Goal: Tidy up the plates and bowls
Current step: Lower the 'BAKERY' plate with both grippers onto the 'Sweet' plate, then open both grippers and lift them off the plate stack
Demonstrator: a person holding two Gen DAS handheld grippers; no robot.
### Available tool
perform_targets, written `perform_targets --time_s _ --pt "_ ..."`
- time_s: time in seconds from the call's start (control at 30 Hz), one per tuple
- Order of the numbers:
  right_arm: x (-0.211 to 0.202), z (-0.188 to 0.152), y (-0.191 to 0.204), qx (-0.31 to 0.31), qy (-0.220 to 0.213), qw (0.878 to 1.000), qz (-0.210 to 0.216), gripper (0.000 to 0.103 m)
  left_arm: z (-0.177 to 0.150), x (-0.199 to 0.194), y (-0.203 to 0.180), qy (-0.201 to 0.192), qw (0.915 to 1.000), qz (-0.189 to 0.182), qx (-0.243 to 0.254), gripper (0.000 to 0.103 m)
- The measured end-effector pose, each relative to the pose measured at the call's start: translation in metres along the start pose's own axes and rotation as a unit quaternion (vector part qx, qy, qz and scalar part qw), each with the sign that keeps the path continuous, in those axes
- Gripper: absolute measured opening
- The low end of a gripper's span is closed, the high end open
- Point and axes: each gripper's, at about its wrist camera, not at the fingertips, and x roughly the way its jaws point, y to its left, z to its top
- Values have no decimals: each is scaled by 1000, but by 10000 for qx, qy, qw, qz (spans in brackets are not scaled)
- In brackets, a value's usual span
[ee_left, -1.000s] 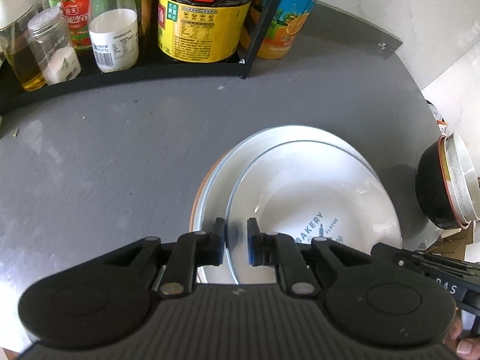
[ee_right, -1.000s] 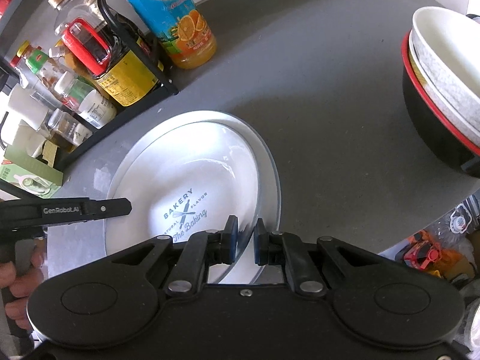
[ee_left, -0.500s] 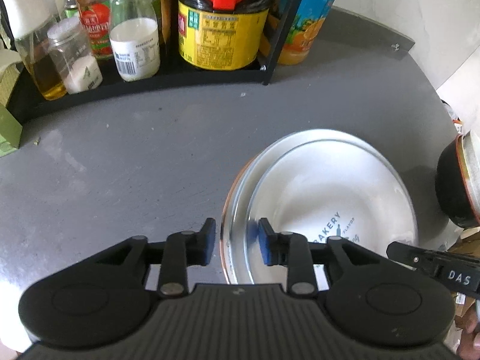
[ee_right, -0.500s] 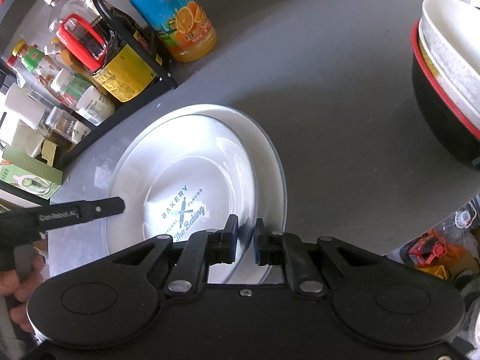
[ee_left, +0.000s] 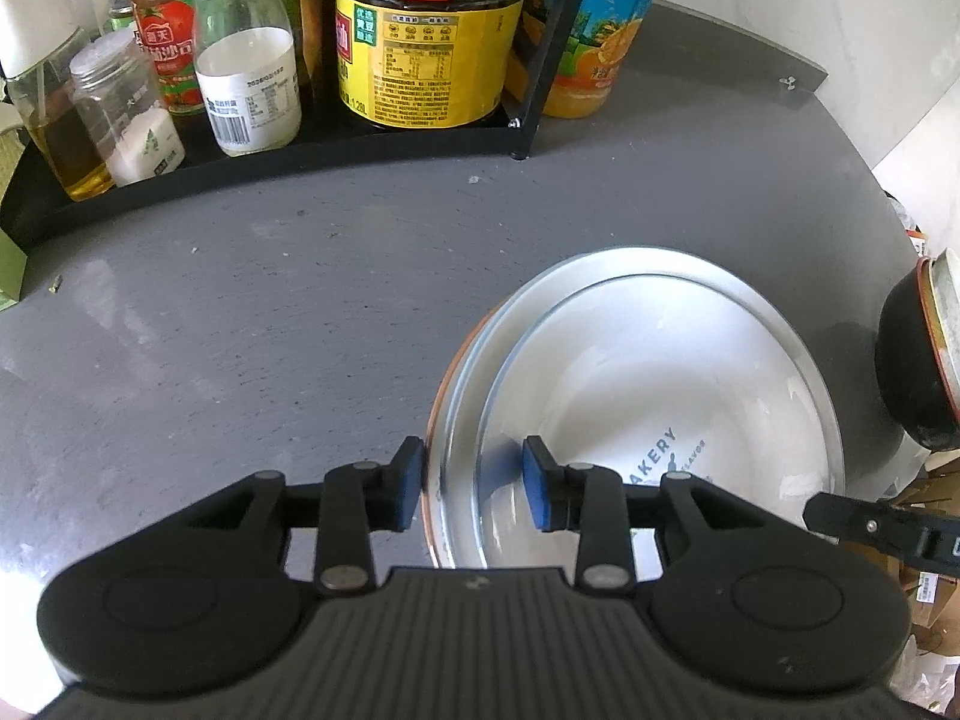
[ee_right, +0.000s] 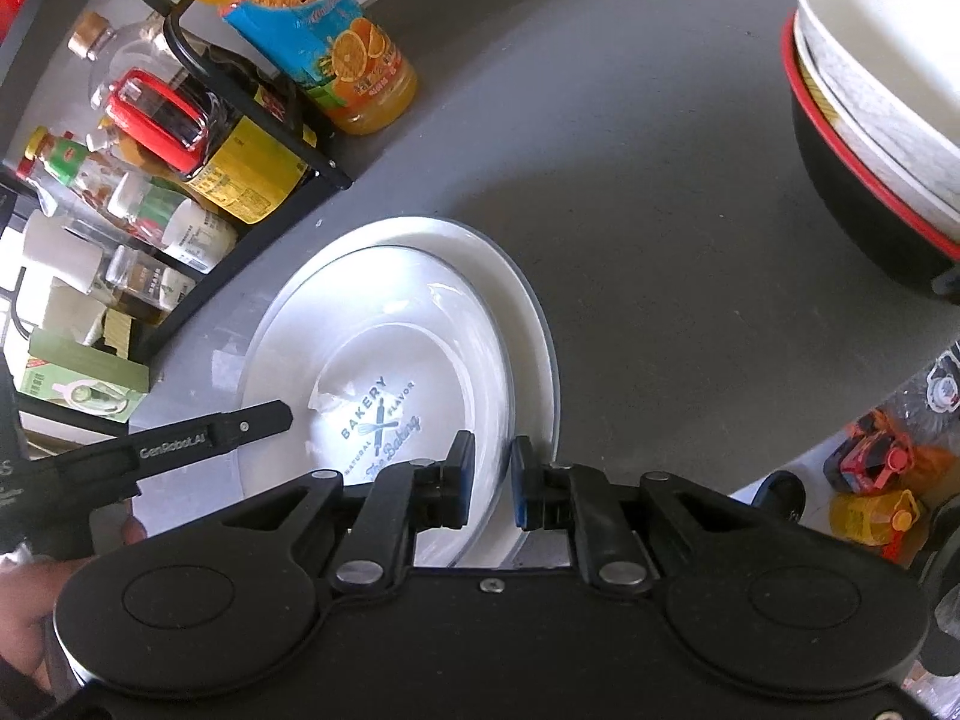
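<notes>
Grey tabletop (ee_left: 252, 324) carries a stack of white plates; the top plate (ee_right: 384, 372), printed with a blue "BAKERY" logo, sits slightly off-centre on a larger plate (ee_right: 528, 336) beneath it. An orange edge (ee_left: 433, 420) of a third plate shows at the stack's 9 o'clock side in the left wrist view.

Seen from the left wrist, the left gripper (ee_left: 471, 492) has its jaws spread wide, straddling the rims at the stack's 9 o'clock edge: one blue pad lies outside the stack over the table, the other over the plates. Neither pad visibly presses on a rim.

Seen from the right wrist, the right gripper (ee_right: 491, 480) has its jaws narrowly apart around the top plate's rim at that view's 5 o'clock edge; whether the pads actually bite the rim I cannot tell. The left gripper's finger reaches in at 9 o'clock there, with part of a hand (ee_right: 36, 588) behind it.

At 2 o'clock from the plates stands a nest of bowls (ee_right: 888, 138): a black bowl with a red rim holding paler ones. At 11 o'clock, a black wire rack (ee_left: 300, 150) holds sauce bottles and jars, with an orange juice bottle (ee_right: 324, 42) just beside it.
</notes>
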Motion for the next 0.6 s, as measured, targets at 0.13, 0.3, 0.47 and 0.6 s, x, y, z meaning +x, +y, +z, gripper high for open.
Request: perform_targets --time_s 0.13,0.3,0.47,0.6 --pt "-6 0 2 -58 -102 9999 -41 14 1 4 -3 -6 9999 43 95 36" --pt "-7 -1 0 -17 -142 9999 -46 14 2 7 -4 47 9999 69 117 37" --pt "-20 -1 -3 17 -293 9995 -83 25 11 9 -3 180 9996 167 104 42" --pt "-33 4 -6 -46 -640 9978 -162 37 19 4 -13 92 9990 263 338 52"
